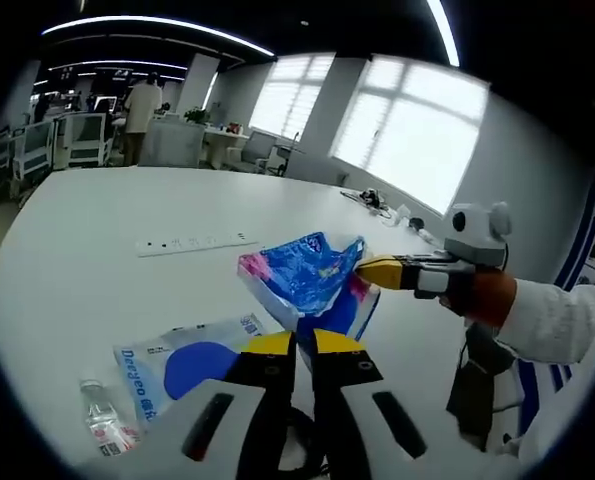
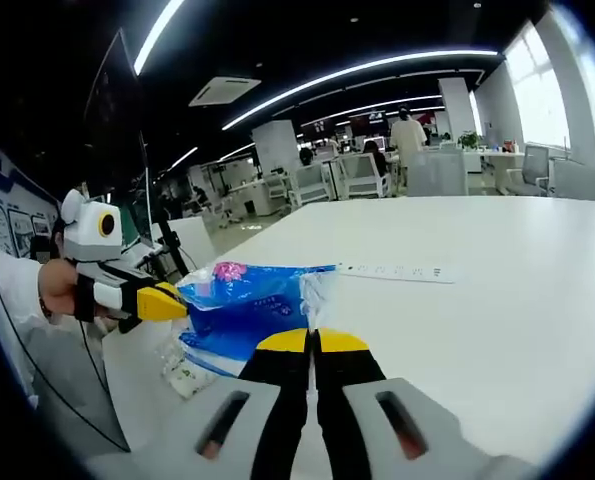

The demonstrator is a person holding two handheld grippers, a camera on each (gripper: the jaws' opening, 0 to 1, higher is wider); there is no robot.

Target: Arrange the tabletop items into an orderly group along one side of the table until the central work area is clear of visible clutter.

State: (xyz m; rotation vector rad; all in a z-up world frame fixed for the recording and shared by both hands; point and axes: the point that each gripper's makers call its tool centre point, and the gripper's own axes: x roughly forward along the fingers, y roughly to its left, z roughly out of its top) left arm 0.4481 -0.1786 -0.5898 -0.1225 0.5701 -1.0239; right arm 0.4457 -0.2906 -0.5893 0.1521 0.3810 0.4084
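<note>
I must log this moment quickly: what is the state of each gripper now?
Left gripper: shut on the blue and pink crinkled plastic bag, held off the white table.
Right gripper: shut on the same bag's other end.

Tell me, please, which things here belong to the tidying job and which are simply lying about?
Part of the job:
blue packet, held between both grippers: left gripper, right gripper
flat blue-and-white bag
small clear bottle
white table

Just lying about:
white power strip
cables by the window
office chairs
</note>
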